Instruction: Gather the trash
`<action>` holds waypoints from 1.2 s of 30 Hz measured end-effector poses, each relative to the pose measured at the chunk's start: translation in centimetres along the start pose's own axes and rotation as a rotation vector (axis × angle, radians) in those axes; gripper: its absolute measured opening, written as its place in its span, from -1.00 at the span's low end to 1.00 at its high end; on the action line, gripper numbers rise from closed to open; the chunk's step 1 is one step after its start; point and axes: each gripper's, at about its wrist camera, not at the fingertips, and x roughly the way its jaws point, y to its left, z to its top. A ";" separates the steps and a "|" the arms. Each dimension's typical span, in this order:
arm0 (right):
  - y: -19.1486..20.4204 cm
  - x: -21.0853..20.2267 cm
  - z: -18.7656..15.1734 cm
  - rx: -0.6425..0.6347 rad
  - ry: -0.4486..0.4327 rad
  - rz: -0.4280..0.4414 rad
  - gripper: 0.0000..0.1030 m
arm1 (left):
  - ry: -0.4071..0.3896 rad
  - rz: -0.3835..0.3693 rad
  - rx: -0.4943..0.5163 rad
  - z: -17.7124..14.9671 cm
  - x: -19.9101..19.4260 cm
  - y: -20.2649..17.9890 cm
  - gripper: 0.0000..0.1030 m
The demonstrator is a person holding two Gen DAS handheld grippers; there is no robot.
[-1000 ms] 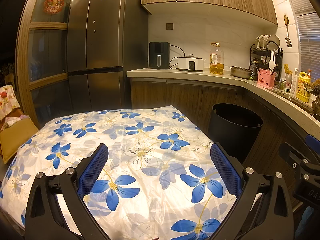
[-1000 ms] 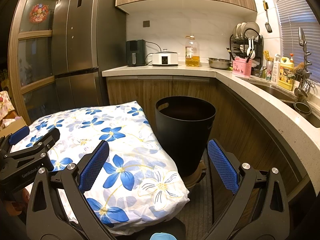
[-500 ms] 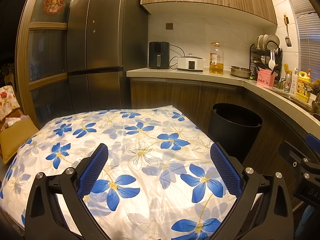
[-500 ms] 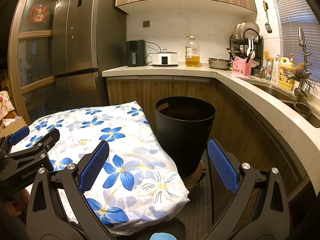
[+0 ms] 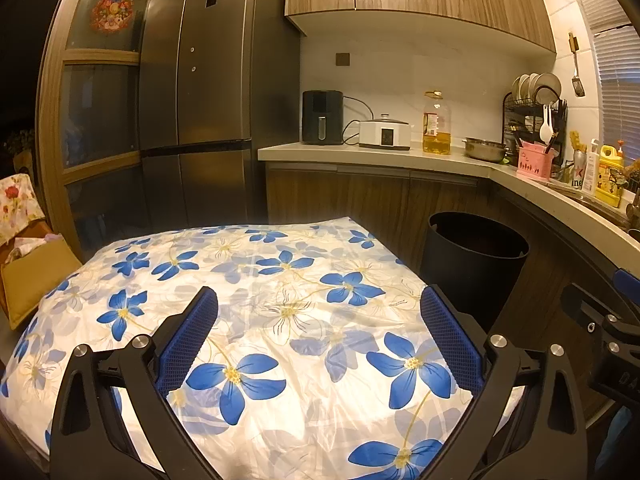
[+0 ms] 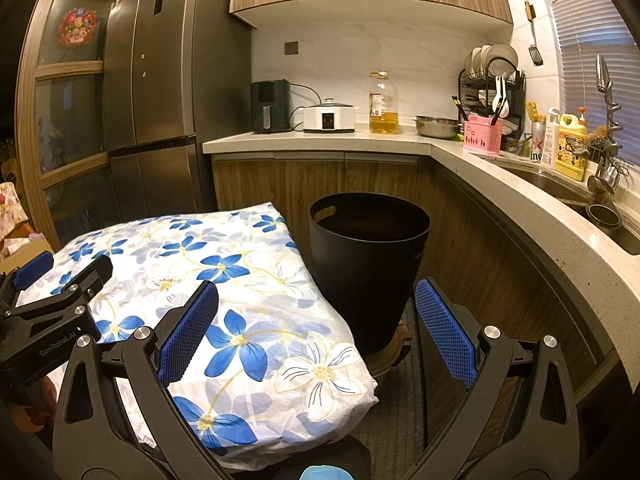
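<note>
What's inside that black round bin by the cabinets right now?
The black round plastic bin shows only a dark inner wall below its rim, plus a handle cutout; no trash is visible. Its bottom is hidden from both views, so contents cannot be ruled out.

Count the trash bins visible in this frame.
1. A black bin stands on the floor between the flower-cloth table and the counter cabinets. Other bins may sit out of view. Both grippers are open and empty.
</note>
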 end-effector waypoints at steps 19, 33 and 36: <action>-0.2 -0.1 0.3 0.002 0.000 -0.005 0.90 | 0.024 0.002 0.035 -0.3 0.0 -0.9 0.89; -0.4 -0.1 0.2 0.005 0.002 -0.011 0.90 | 0.044 -0.006 0.030 -0.6 0.3 -0.8 0.60; -0.4 -0.1 0.2 0.005 0.001 -0.013 0.90 | 0.040 0.026 0.031 -0.5 0.3 -0.8 0.90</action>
